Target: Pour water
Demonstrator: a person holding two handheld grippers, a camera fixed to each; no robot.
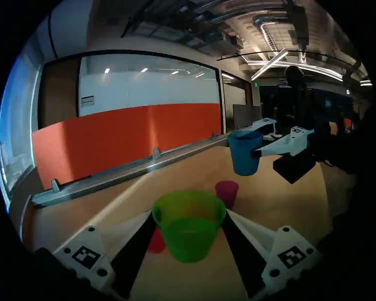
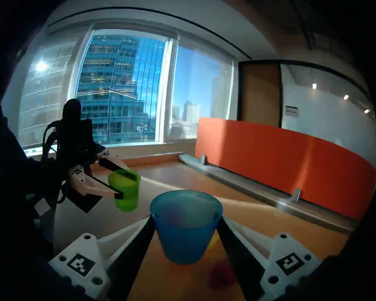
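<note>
- Pinching the green cup (image 1: pixel 189 241) upright between the left gripper (image 1: pixel 189 218) jaws, above the wooden table (image 1: pixel 268 200).
- Clamping the blue cup (image 2: pixel 186 243) in the right gripper (image 2: pixel 186 220), aloft, well apart.
- Needing, likely, rims brought close before tipping slowly.

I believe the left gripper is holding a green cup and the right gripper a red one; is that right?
Not quite: the right gripper holds a blue cup, not red, as the right gripper view shows. The left gripper does hold the green cup.
</note>
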